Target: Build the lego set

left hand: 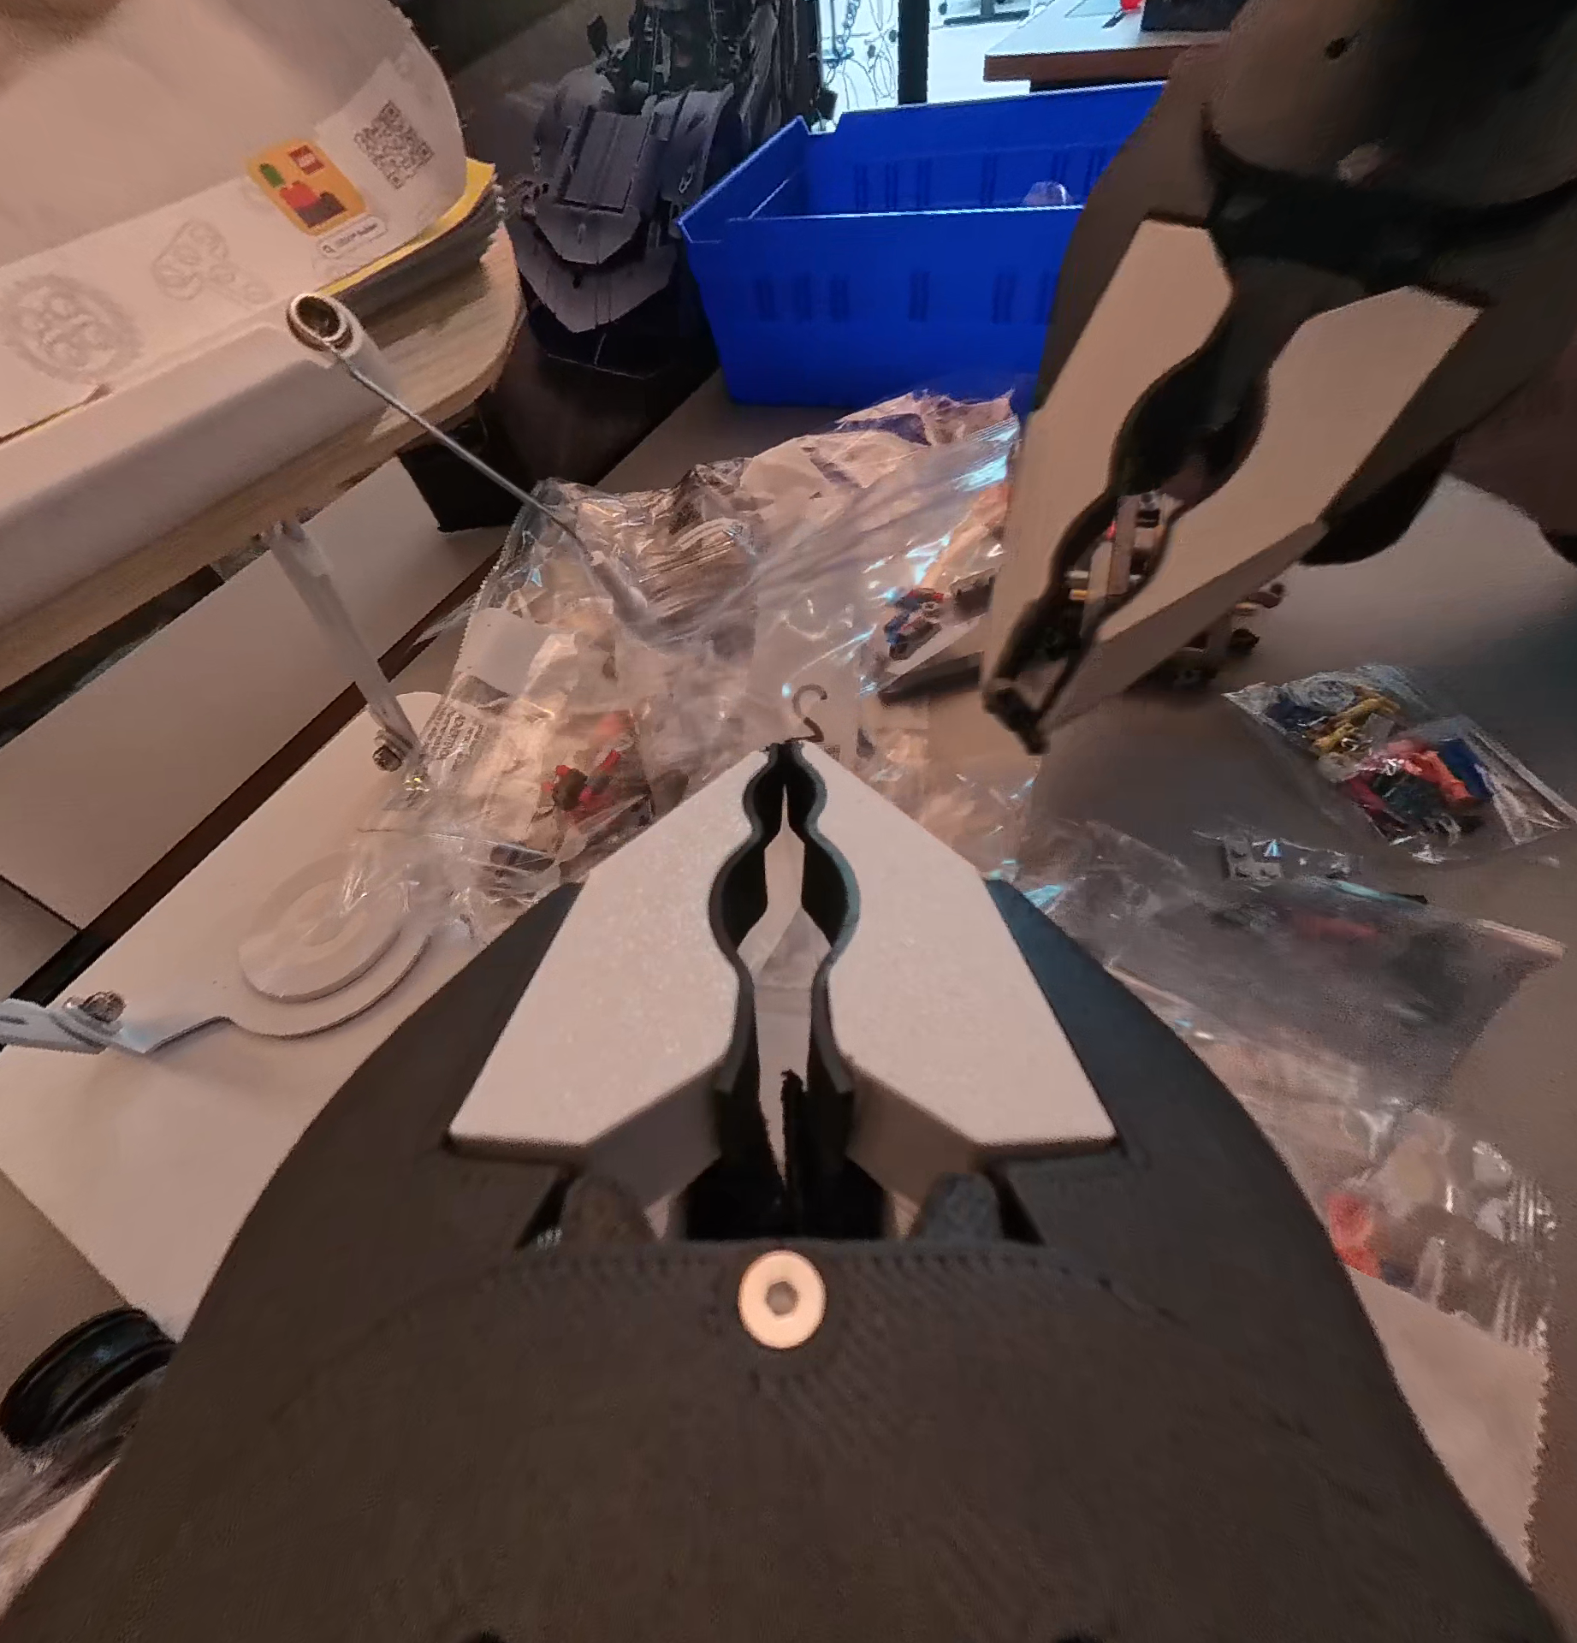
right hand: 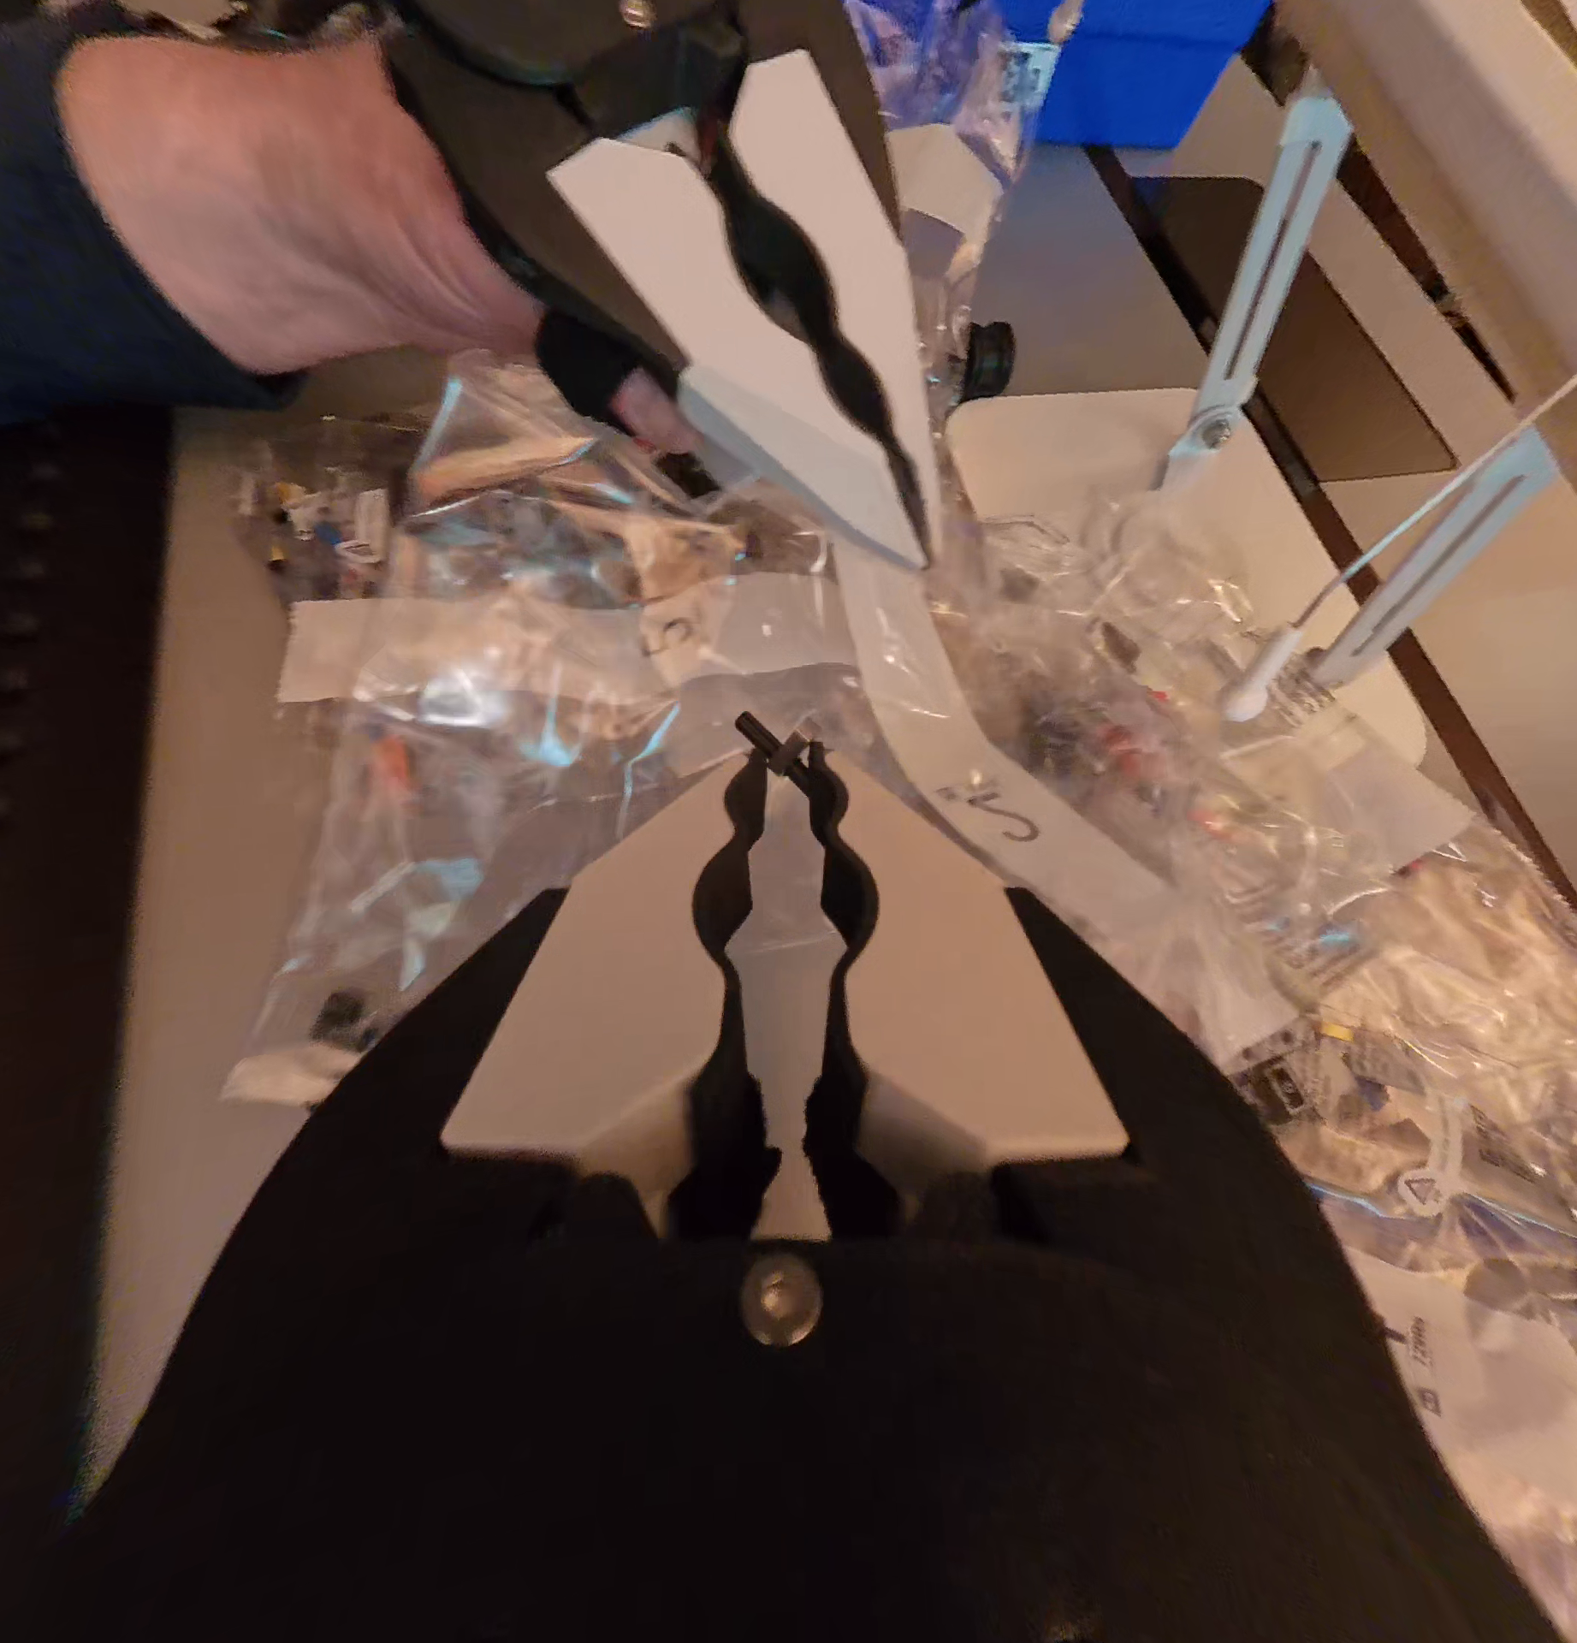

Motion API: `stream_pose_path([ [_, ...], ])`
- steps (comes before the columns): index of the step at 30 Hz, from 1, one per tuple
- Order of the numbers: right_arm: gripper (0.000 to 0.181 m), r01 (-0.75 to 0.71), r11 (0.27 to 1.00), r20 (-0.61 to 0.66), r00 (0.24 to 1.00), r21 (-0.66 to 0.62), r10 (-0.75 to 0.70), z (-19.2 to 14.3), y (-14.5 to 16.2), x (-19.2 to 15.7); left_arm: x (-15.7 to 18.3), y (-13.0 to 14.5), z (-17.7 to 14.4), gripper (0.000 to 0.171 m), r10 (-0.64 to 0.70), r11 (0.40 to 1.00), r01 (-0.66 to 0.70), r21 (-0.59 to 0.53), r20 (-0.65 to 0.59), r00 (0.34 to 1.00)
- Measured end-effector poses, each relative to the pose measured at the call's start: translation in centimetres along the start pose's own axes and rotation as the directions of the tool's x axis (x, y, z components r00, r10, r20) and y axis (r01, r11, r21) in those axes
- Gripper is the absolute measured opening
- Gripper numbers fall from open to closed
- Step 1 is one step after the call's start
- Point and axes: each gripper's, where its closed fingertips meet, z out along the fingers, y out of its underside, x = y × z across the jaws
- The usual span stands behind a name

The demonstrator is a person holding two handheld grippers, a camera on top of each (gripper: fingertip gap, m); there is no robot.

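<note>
My right gripper point(right hand: 780, 756) is shut on a small black Lego pin point(right hand: 764, 740), which sticks out to the left of its tips above clear bags of parts point(right hand: 518, 711). It also shows in the left wrist view point(left hand: 1020, 720) at the upper right, tips down over the table. A partly built grey Lego assembly point(left hand: 1113, 556) shows behind it, through the gap between its fingers. My left gripper point(left hand: 780, 756) is shut over a crumpled clear bag point(left hand: 642, 640); I cannot tell if it pinches the plastic. In the right wrist view the left gripper point(right hand: 918, 547) touches the bags, held by a hand point(right hand: 278, 222).
A blue bin point(left hand: 856, 267) stands at the back beside a dark Lego model point(left hand: 616, 204). An instruction booklet point(left hand: 144, 267) lies on a white stand point(left hand: 233, 978) at the left. Small bags of coloured parts point(left hand: 1407, 765) lie at the right. A black wheel point(left hand: 82, 1387) sits at the lower left. The left gripper's tips are roughly 6 cm from the right gripper's.
</note>
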Motion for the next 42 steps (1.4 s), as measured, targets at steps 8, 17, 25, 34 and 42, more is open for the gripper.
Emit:
stream_pose_path([
  [8,0.009,-0.010,0.998,-0.262,0.965,-0.061,-0.006,1.8,0.9,4.9,1.0,-0.4,0.2,0.000,-0.012,1.000,0.012,0.008,-0.042,0.999],
  [17,0.012,-0.056,0.998,-0.212,0.976,0.013,0.057,0.7,0.2,4.8,0.9,-0.5,0.0,0.000,-0.051,0.998,0.053,0.028,-0.063,0.997],
  [25,0.012,-0.032,0.988,0.076,0.996,-0.152,0.044,-1.7,3.7,-0.4,-0.4,-0.4,-0.5,0.000,-0.088,0.995,0.090,0.048,-0.042,0.995],
  [34,0.017,0.061,0.940,0.319,0.946,-0.336,0.053,-1.9,7.7,-5.7,-1.5,-0.6,-1.2,0.000,-0.179,0.977,0.185,0.103,-0.066,0.982],
  [42,0.025,0.116,0.889,0.366,0.928,-0.444,0.062,-0.2,9.6,-7.5,-2.0,-0.4,-1.5,0.000,-0.204,0.971,0.211,0.110,-0.069,0.977],
])
